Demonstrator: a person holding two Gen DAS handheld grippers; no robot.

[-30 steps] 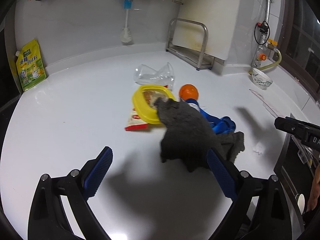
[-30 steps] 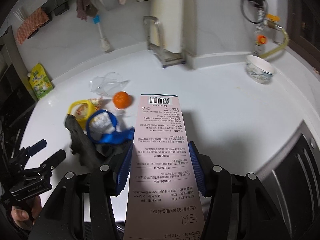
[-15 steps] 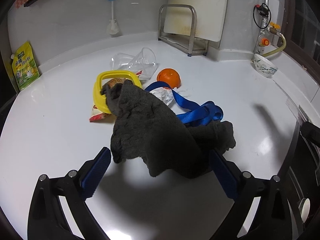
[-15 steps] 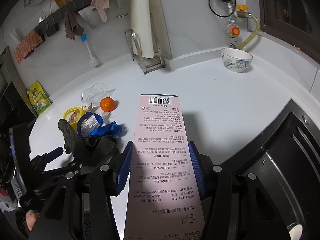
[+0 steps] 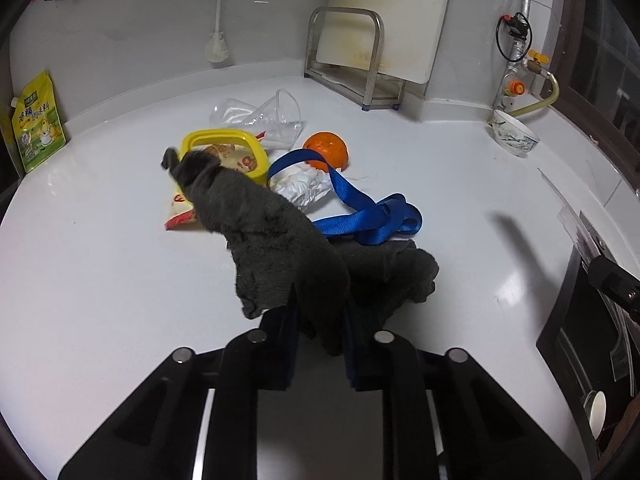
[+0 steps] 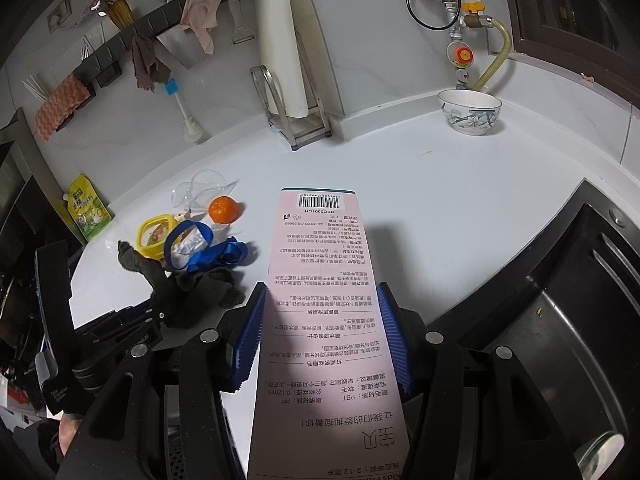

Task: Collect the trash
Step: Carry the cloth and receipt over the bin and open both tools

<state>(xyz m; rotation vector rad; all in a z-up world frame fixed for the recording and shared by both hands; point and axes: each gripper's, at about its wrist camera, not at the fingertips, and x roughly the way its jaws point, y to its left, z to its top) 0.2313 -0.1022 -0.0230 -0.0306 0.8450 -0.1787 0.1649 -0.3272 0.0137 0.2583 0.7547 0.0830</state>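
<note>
Snack packet half hidden under grey cloth. Left gripper at 6 o'clock, pinching cloth; right gripper clamping pink box.

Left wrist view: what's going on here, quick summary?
The left gripper is shut on the dark grey cloth, which lies across the trash pile on the white counter: yellow frame, blue strap, crumpled wrapper, orange, clear plastic cup. The right gripper holds a pink printed package above the counter, near the sink.
</note>
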